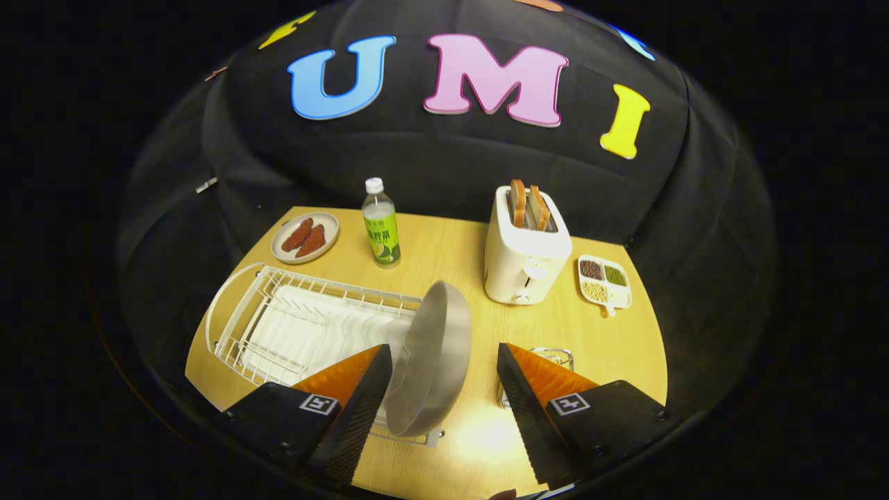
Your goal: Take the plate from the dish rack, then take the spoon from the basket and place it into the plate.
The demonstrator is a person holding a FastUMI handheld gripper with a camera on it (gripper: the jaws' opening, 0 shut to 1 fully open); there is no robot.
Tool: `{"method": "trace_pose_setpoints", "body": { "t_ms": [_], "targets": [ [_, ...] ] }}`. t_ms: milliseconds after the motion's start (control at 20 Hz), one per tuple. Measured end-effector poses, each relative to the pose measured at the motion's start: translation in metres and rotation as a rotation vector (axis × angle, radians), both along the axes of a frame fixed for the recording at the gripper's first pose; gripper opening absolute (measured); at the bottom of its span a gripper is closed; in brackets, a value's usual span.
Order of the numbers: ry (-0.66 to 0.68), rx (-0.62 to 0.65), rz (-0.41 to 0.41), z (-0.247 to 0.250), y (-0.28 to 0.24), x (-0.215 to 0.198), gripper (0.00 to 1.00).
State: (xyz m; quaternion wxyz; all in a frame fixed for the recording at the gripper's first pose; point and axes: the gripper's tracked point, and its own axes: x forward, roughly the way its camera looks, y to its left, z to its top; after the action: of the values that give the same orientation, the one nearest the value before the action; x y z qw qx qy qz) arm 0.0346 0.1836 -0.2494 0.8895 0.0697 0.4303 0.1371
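A grey plate (434, 361) stands on edge at the right end of the white wire dish rack (278, 319). My gripper (444, 351) is open, its two fingers on either side of the plate. The left finger (354, 396) is close against the plate's rim, and the right finger (535, 403) stands apart from it. A small wire basket (555, 355) peeks out just behind the right finger; what it holds is hidden.
On the wooden table (451, 250) beyond the fingers stand a white toaster (524, 267) with two toast slices, a green-labelled bottle (380, 226), a small plate of sausages (304, 237) and a divided dish of grains (604, 281).
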Motion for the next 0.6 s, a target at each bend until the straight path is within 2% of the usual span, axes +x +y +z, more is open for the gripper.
{"method": "trace_pose_setpoints", "body": {
  "t_ms": [100, 250, 300, 400, 450, 600],
  "targets": [
    [0.041, -0.026, -0.01, -0.02, 0.009, 0.005, 0.86],
    [0.064, -0.126, -0.038, -0.039, 0.004, 0.012, 0.63],
    [0.068, -0.17, -0.068, -0.04, -0.004, 0.015, 0.47],
    [0.076, -0.176, -0.098, -0.036, 0.0, 0.021, 0.38],
    [0.07, -0.204, -0.082, -0.029, 0.001, 0.022, 0.33],
    [-0.008, -0.331, -0.032, -0.004, 0.005, 0.041, 0.29]
  ]
}}
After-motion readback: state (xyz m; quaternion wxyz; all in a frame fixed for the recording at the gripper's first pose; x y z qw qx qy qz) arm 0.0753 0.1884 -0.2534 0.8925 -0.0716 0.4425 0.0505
